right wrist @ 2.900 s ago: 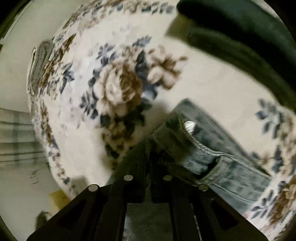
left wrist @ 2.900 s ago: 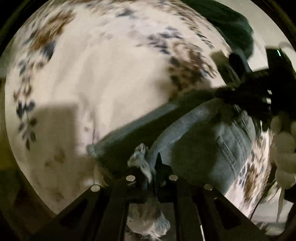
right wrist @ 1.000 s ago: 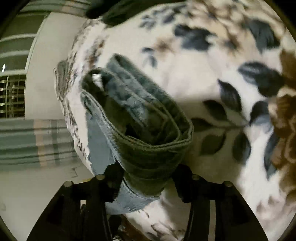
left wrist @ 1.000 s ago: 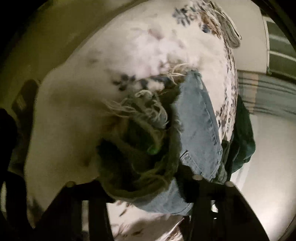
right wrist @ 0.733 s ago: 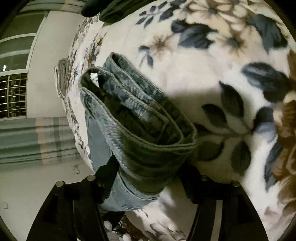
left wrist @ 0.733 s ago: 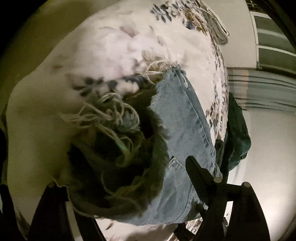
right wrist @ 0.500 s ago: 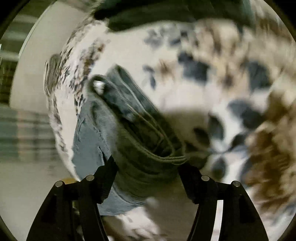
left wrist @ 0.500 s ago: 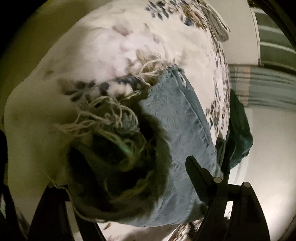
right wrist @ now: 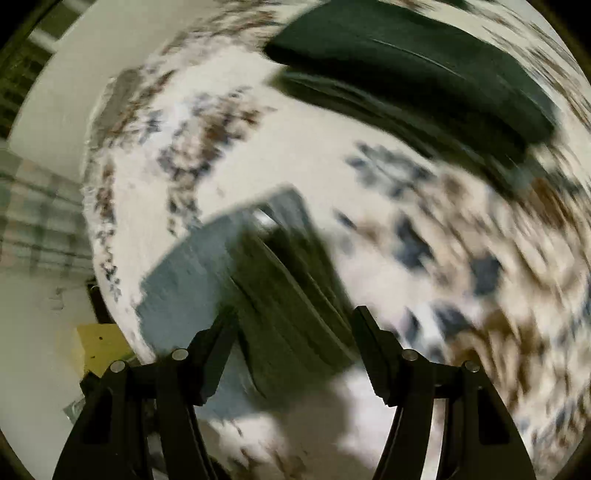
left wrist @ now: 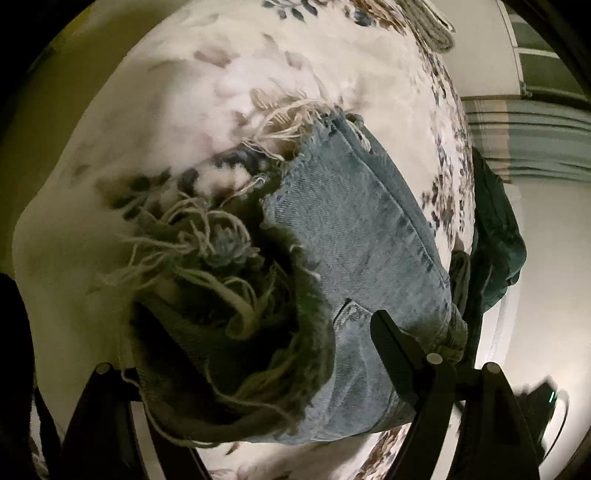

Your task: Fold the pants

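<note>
With its two fingers spread wide, the left hand-held gripper (left wrist: 243, 354) straddles the frayed hem end of the folded pants (left wrist: 354, 236) — loose pale threads spill between the fingers, nothing pinched. Right hand-held gripper (right wrist: 291, 325) likewise spread apart, fingers either side of the waistband end, not clamped on it; that view is motion-blurred, so contact with the denim cannot be confirmed. Pants: blue denim, lying folded in a thick bundle on the floral blanket (left wrist: 155, 122), layered edges visible from the right wrist view. Blanket is white with blue and brown flowers. Dark green garment (right wrist: 413, 70) lies on the blanket beyond the pants — apart from them in the right view, near the waistband end in the left. Small grey folded cloth (left wrist: 430, 22) sits at the blanket's far edge.
</note>
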`<state>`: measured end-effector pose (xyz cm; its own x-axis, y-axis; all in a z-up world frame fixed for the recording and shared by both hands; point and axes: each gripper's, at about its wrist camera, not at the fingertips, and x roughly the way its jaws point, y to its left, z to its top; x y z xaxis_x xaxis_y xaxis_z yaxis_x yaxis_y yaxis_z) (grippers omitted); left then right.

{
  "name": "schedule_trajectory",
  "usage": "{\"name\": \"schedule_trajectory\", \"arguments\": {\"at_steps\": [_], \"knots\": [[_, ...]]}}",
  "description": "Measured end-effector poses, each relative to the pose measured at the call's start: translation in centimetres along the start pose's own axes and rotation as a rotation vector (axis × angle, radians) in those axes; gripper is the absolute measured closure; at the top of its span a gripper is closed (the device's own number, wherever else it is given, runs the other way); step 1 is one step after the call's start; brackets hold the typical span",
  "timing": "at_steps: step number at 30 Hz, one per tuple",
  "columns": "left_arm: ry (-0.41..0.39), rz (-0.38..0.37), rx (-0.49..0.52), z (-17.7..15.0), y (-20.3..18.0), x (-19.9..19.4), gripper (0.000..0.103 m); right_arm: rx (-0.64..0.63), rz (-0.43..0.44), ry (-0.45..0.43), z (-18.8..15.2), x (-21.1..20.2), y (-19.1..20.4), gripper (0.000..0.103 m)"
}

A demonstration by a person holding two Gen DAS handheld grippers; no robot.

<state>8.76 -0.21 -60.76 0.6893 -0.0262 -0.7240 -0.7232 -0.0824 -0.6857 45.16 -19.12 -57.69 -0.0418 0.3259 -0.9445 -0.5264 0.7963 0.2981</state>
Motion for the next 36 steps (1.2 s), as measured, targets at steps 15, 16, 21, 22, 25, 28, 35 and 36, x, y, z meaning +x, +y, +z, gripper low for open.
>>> {"name": "schedule_trajectory", "arguments": {"at_steps": [15,16,21,22,25,28,35,36], "knots": [[0.017,0.023,0.053,-0.2,-0.5,0.3,0.024,-0.112,-0.031,-0.094,4.2,5.1,5.2,0.093],[0.017,0.025,0.057,-0.3,-0.5,0.3,0.024,-0.102,-0.026,-0.11,4.1,4.7,5.0,0.093],[0.015,0.025,0.057,-0.4,-0.2,0.2,0.024,-0.117,0.017,-0.088,4.9,5.7,4.5,0.091],[0.014,0.027,0.055,-0.4,-0.2,0.2,0.024,-0.125,0.025,-0.047,5.2,6.3,4.3,0.089],[0.013,0.03,0.046,-0.4,-0.1,0.2,0.024,-0.075,0.067,-0.037,4.8,5.1,2.7,0.049],[0.012,0.026,0.027,-0.3,0.0,0.2,0.024,0.039,0.132,-0.084,2.0,1.0,-1.0,0.021],[-0.012,0.02,-0.018,-0.3,0.2,0.1,0.024,0.296,0.298,0.043,-6.3,3.6,-7.0,0.021],[-0.018,0.023,-0.018,-0.4,0.1,0.0,0.024,0.332,0.334,0.057,-6.8,5.0,-7.5,0.021]]}}
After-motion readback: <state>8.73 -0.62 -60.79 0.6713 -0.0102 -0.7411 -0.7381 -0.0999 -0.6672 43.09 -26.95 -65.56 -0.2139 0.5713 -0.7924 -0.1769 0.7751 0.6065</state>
